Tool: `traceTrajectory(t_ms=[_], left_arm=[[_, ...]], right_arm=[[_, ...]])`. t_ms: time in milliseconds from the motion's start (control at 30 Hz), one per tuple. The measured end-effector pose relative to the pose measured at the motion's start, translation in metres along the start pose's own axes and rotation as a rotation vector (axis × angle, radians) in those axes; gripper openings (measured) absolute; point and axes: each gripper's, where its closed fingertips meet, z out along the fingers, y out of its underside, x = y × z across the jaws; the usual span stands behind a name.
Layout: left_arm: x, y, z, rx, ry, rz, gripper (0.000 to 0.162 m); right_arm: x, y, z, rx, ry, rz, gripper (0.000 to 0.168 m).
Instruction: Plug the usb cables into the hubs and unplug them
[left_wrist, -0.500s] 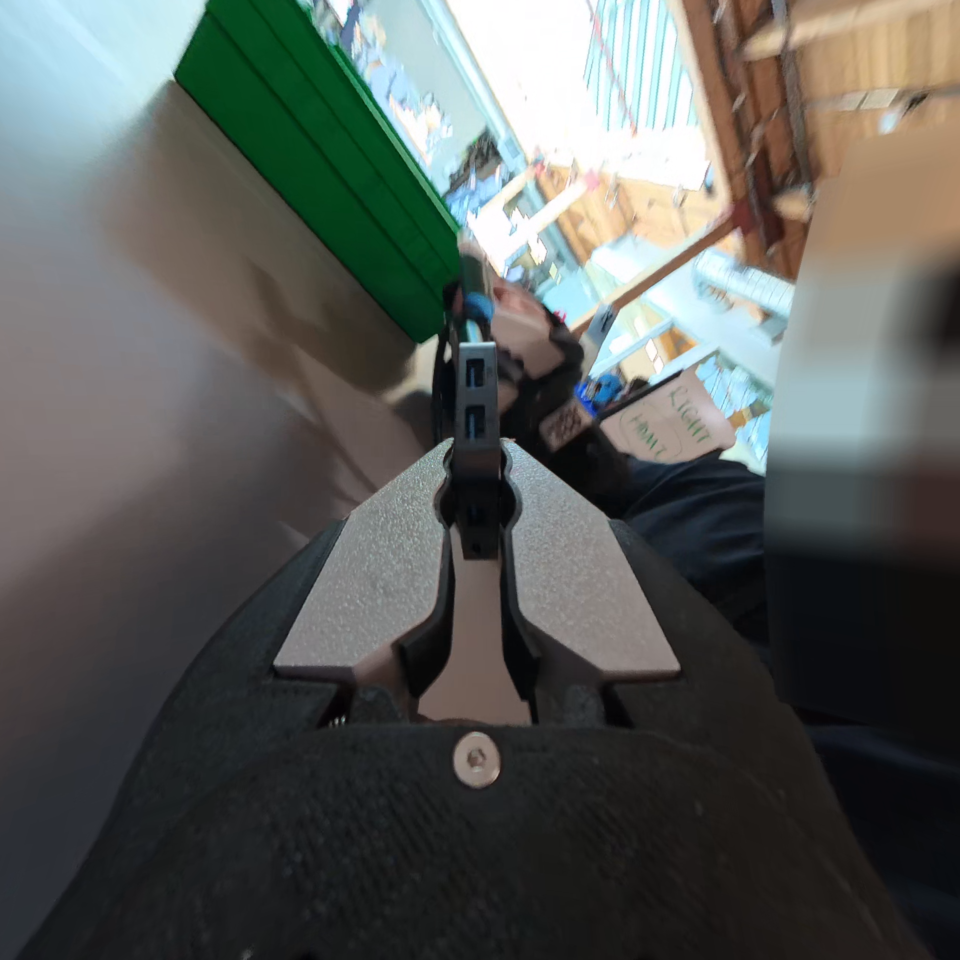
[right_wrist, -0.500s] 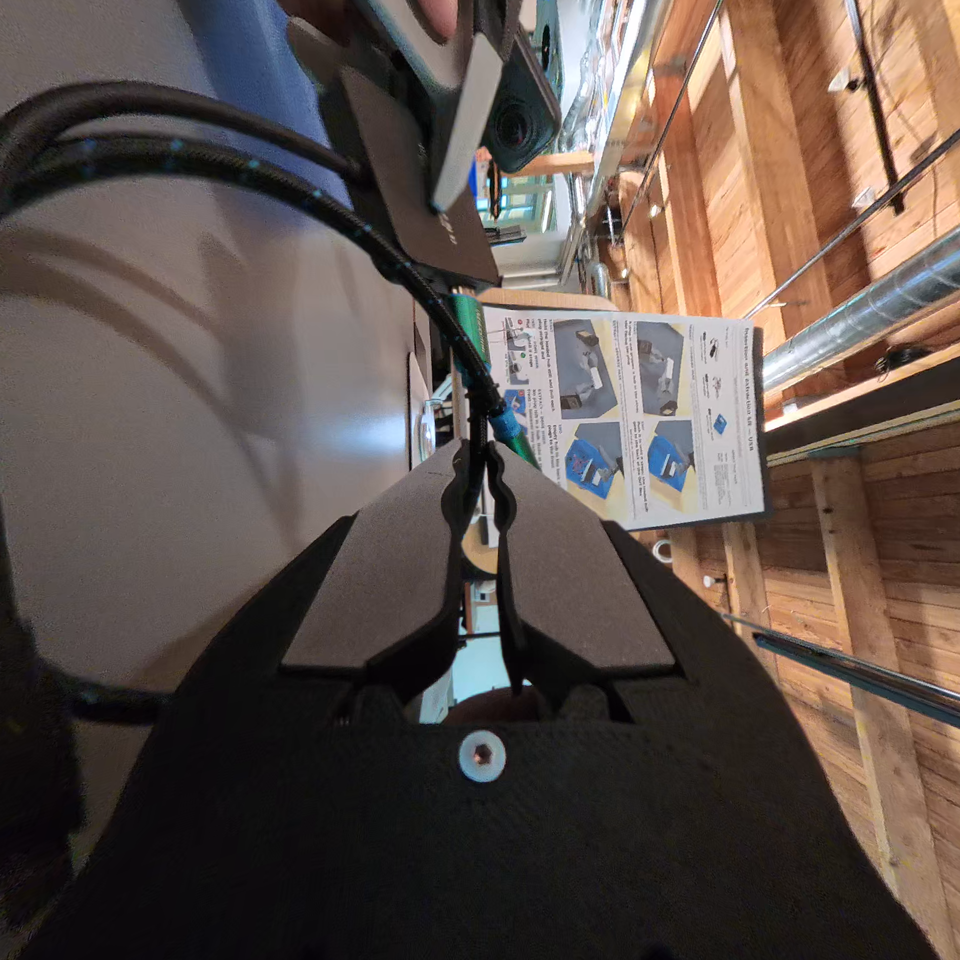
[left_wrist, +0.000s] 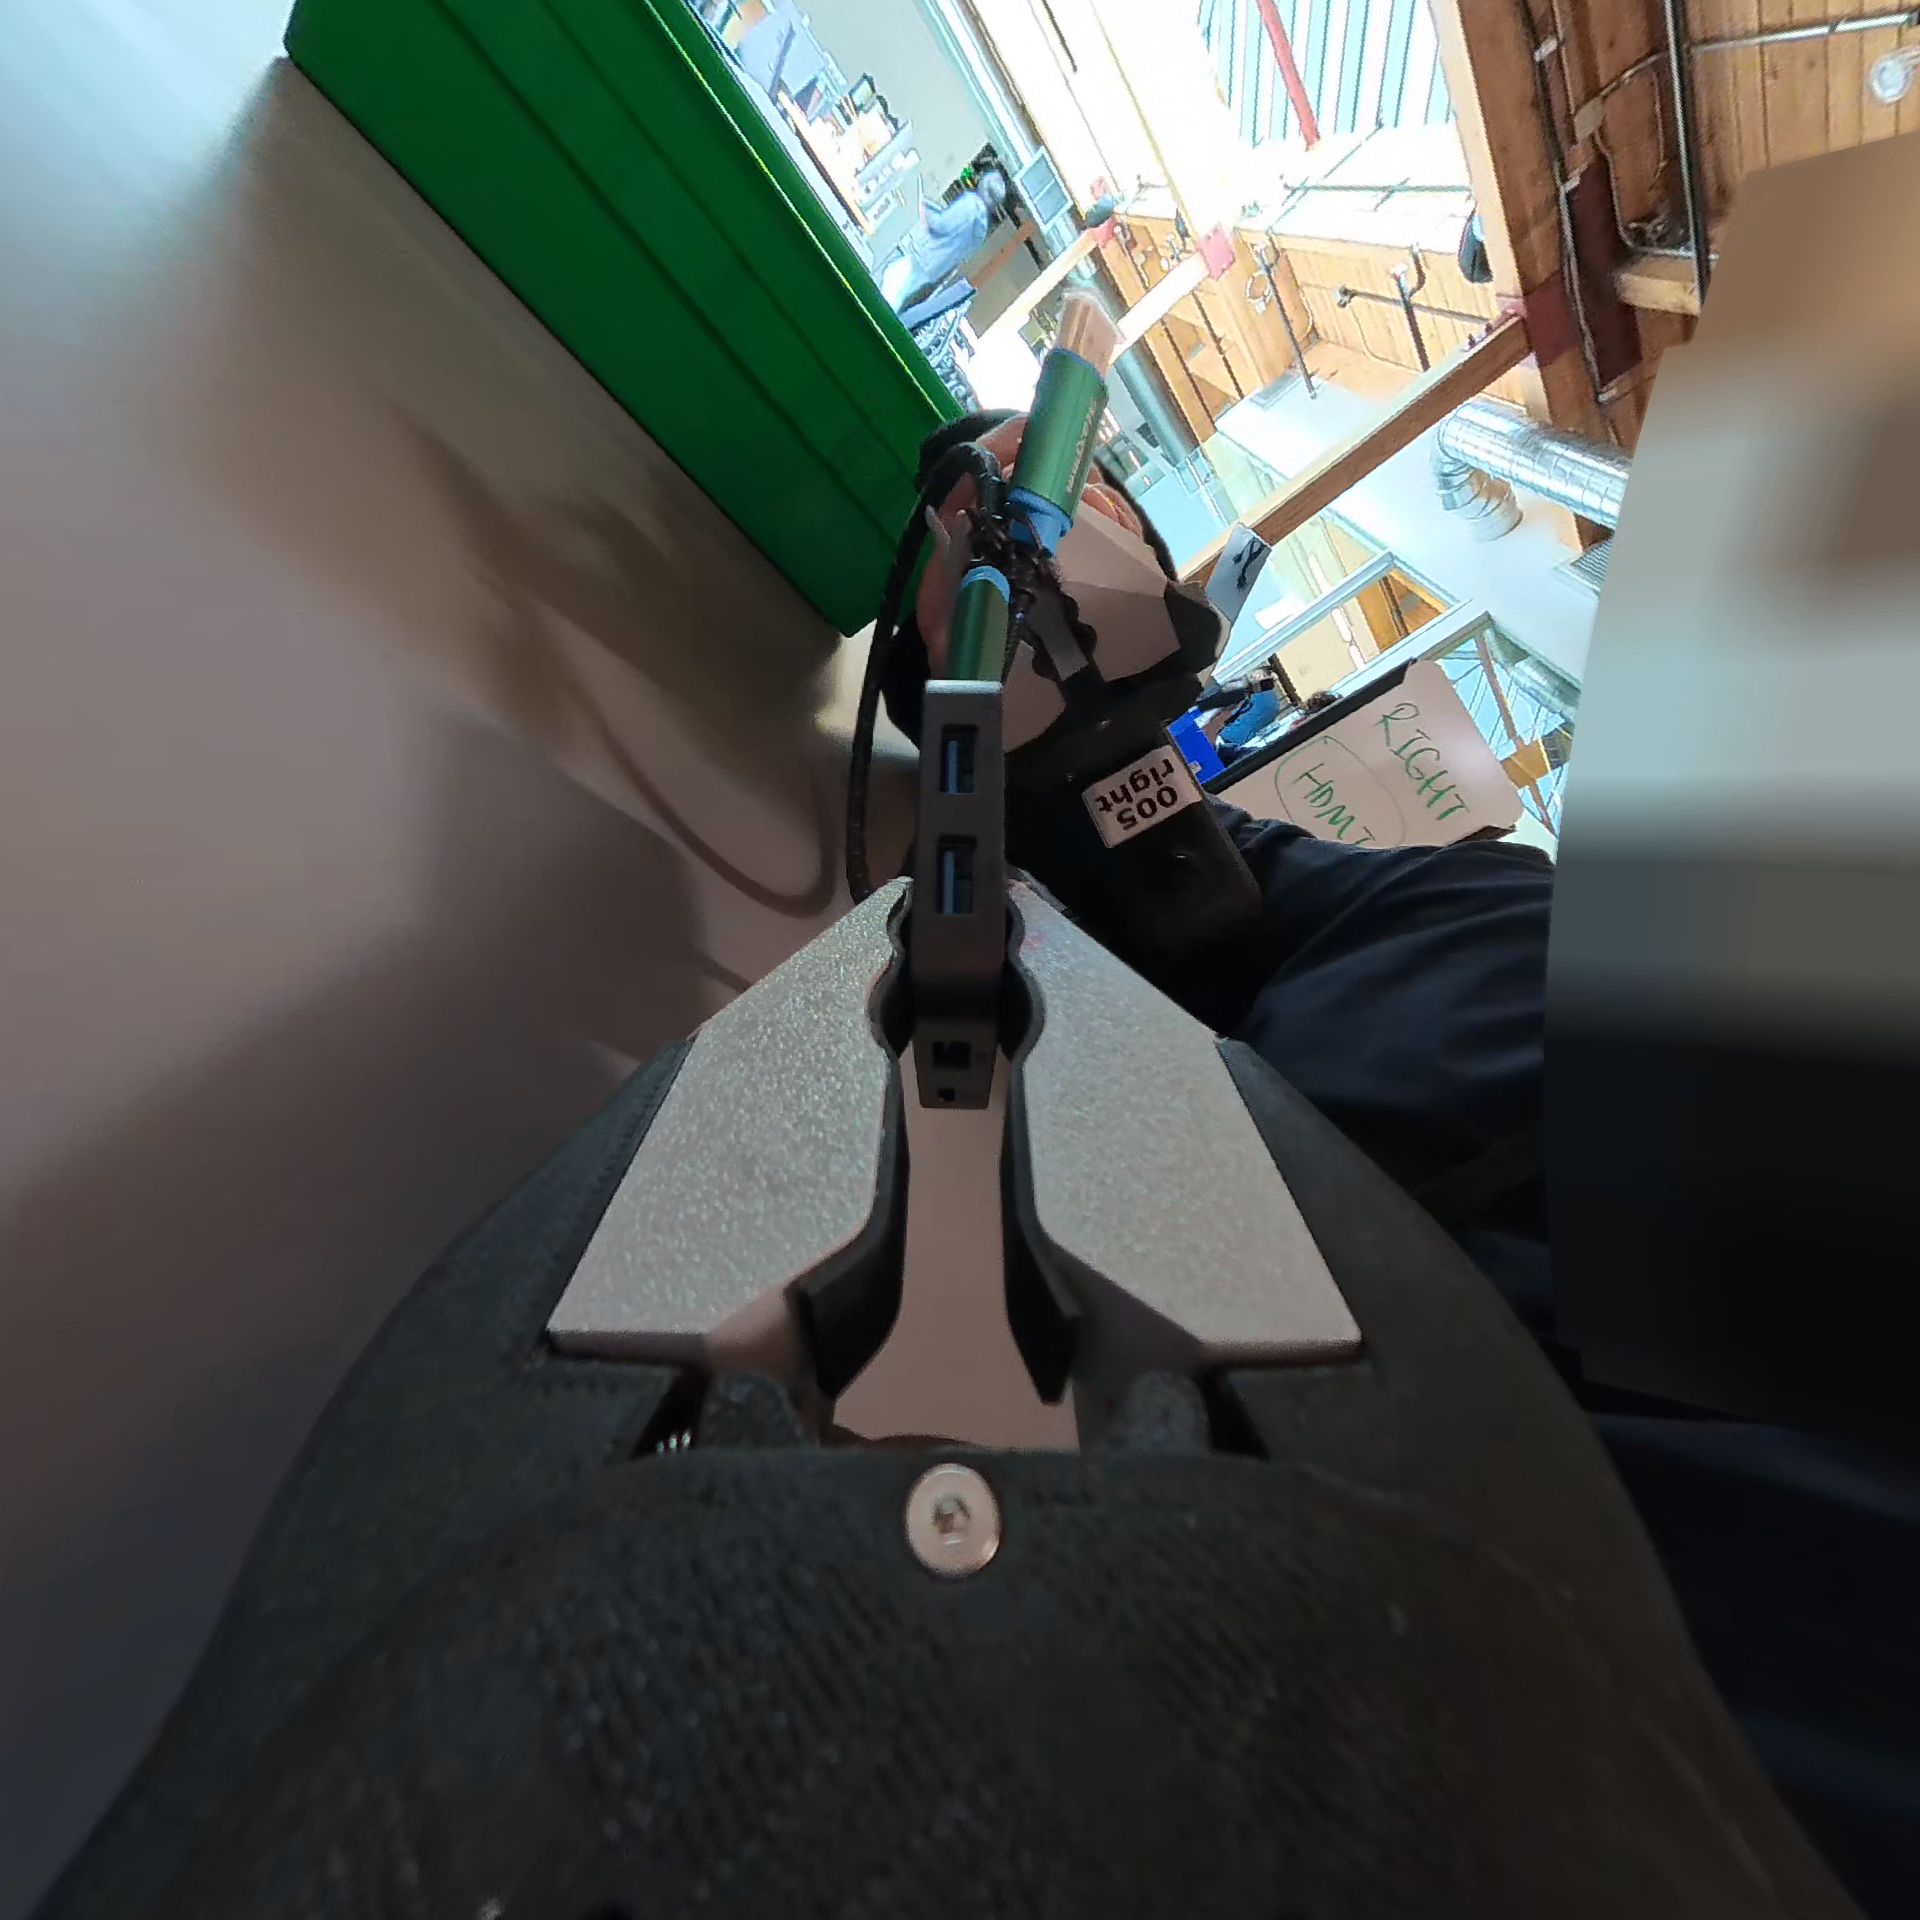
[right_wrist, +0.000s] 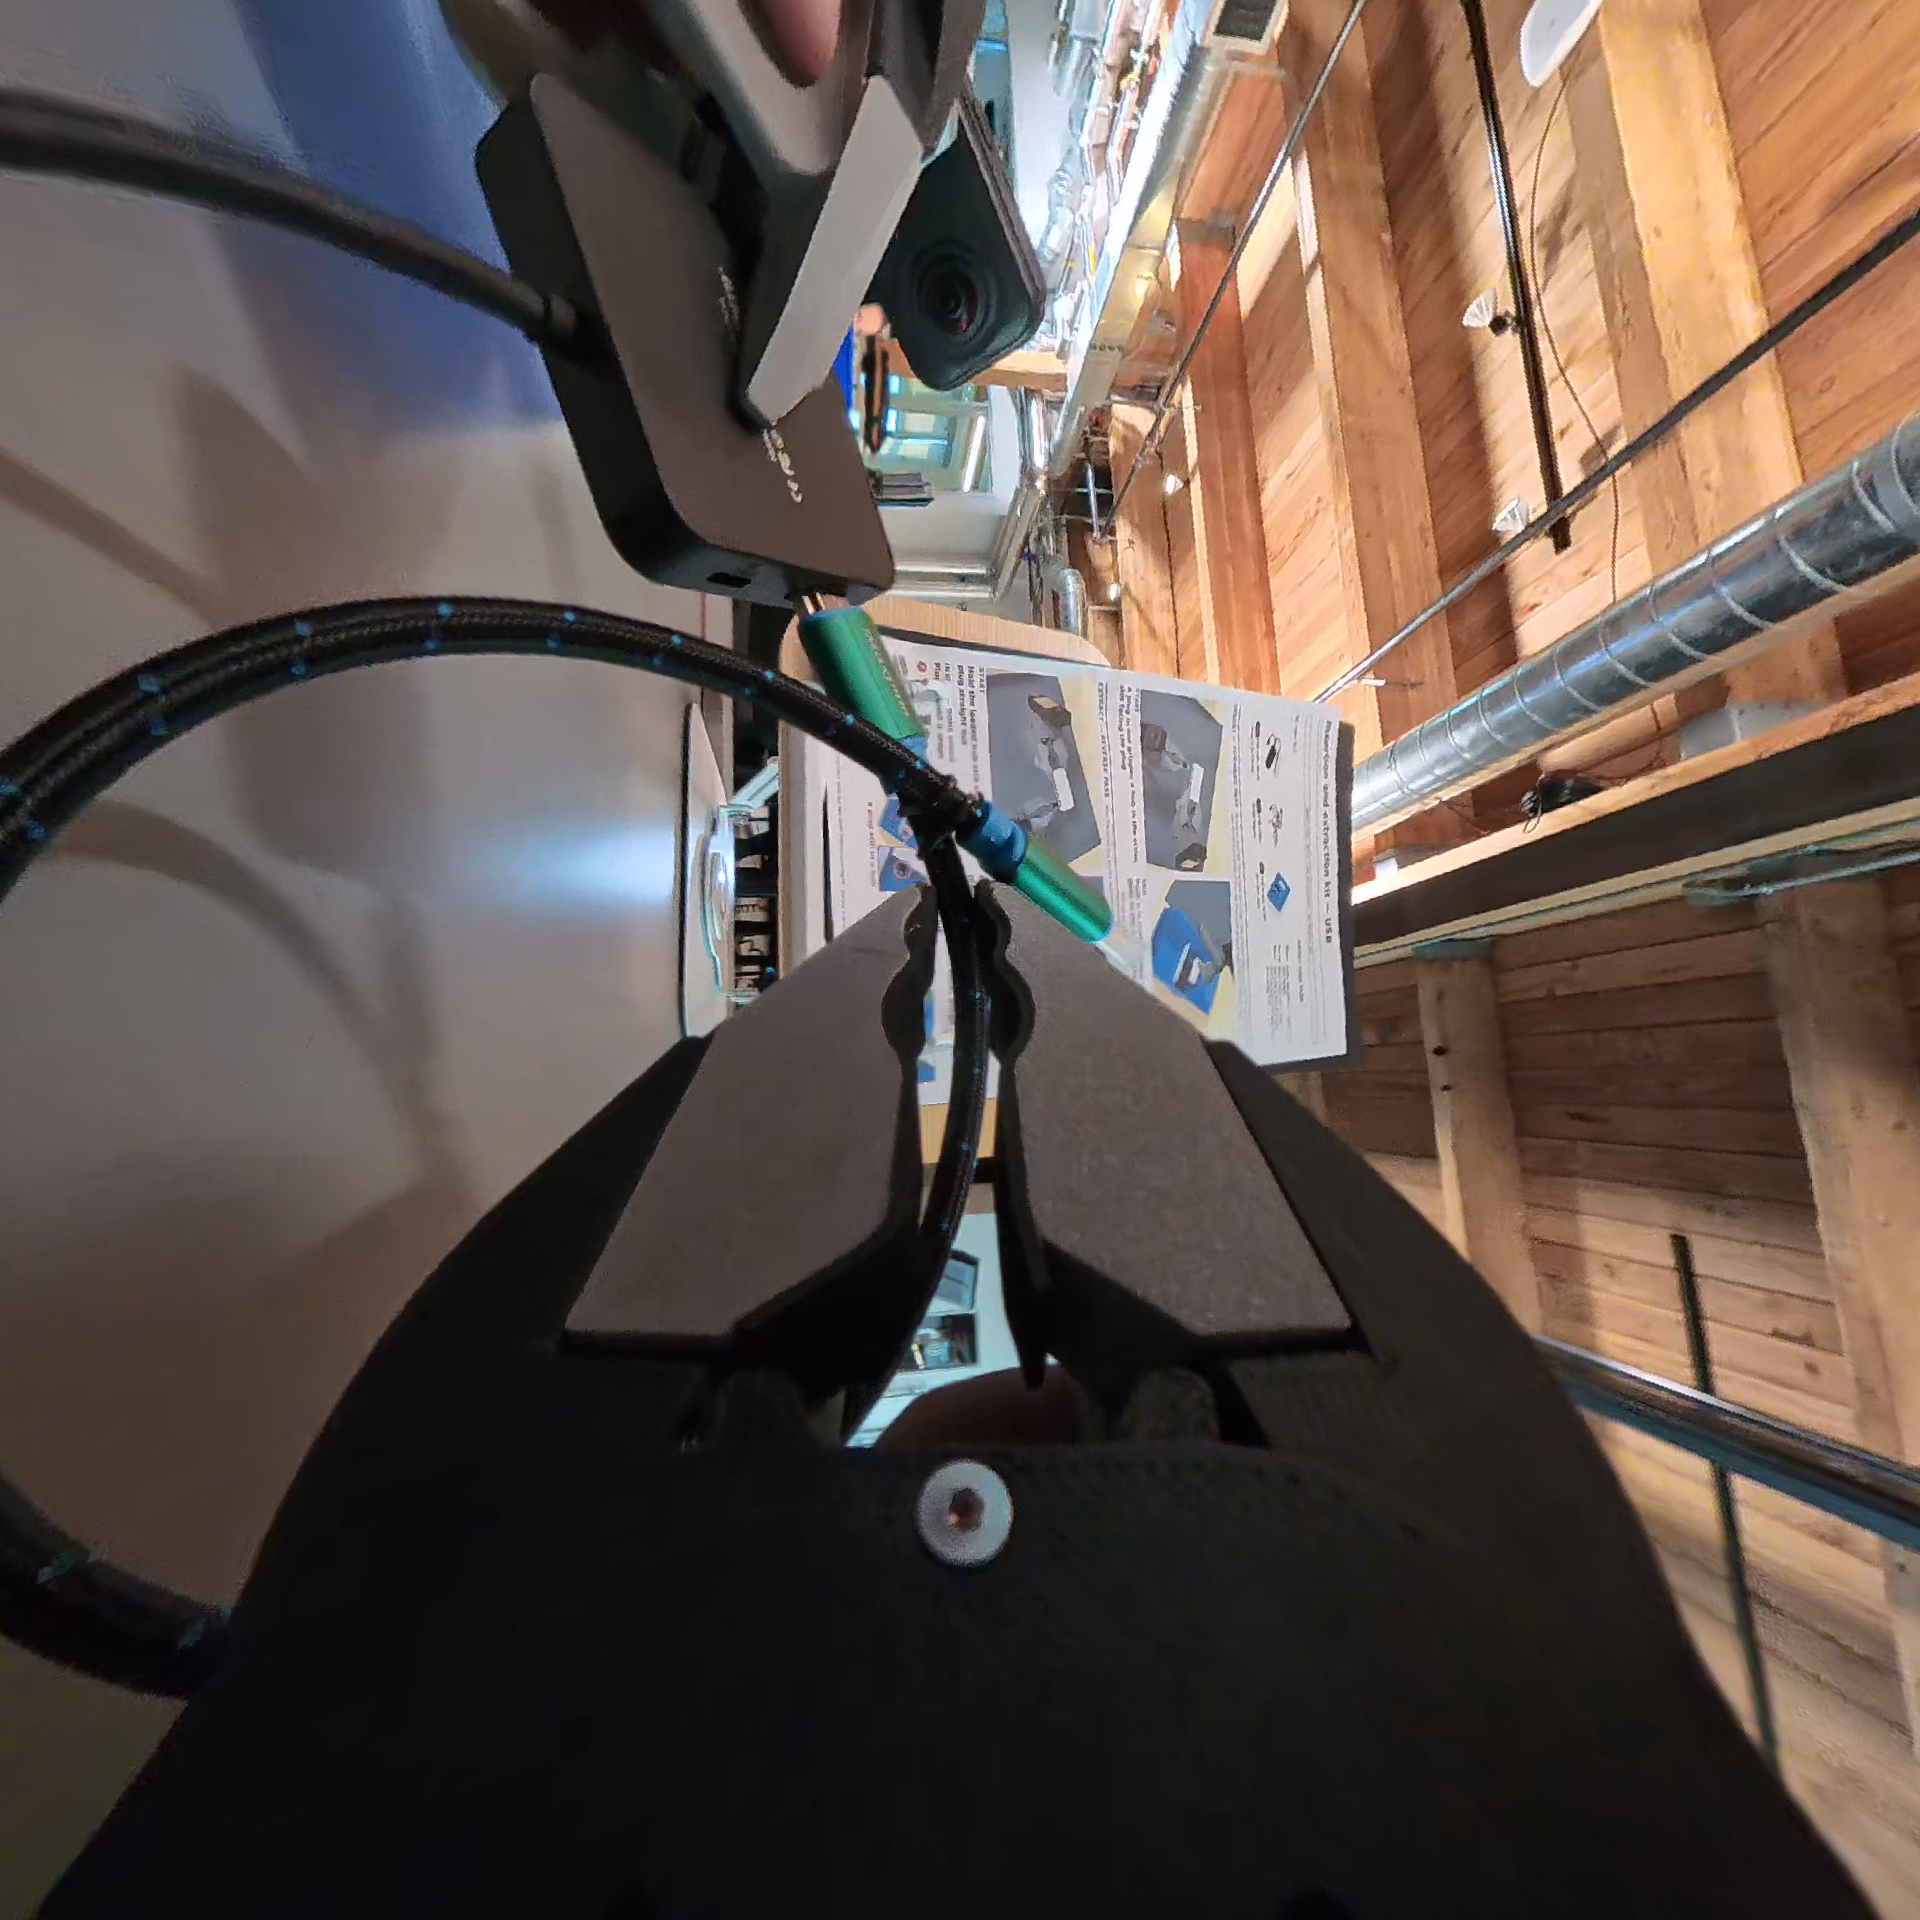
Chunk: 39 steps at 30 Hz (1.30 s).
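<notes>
The left gripper (left_wrist: 954, 935) is clamped on a dark hub (left_wrist: 958, 831), edge-on, two blue ports facing the camera; a green plug (left_wrist: 974, 639) meets the hub's far end, perhaps seated; beyond it the right gripper (left_wrist: 1023, 582) pinches a braided cable (left_wrist: 871, 727) beside a second green plug (left_wrist: 1058, 436); a green bin (left_wrist: 623, 270) stands on the grey table (left_wrist: 312, 727).
</notes>
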Motion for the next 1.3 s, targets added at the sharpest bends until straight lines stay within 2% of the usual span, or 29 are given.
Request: traceTrajectory(t_ms=[233, 633, 1000, 1100, 1200, 1300], left_arm=[[-0.003, -0.001, -0.002, 0.006, -0.012, -0.014, 0.009], [0.012, 0.006, 0.001, -0.041, 0.086, -0.016, 0.009], [0.009, -0.014, 0.000, 0.077, 0.099, -0.034, 0.011], [0.006, -0.024, -0.010, 0.141, 0.095, -0.043, 0.011], [0.002, -0.030, -0.019, 0.179, 0.060, -0.020, 0.011], [0.003, -0.034, -0.021, 0.197, 0.040, 0.027, 0.011]], right_arm=[[-0.006, -0.004, -0.002, -0.004, -0.007, 0.088, 0.000], [-0.004, -0.022, -0.013, 0.103, -0.018, 0.211, 0.000], [0.007, -0.005, 0.000, 0.067, 0.042, 0.298, 0.005], [0.009, 0.011, -0.005, 0.015, -0.042, 0.544, 0.006], [0.009, 0.027, -0.007, -0.058, -0.161, 0.932, 0.015], [0.003, 0.010, -0.010, -0.080, -0.380, 1.309, 0.041]])
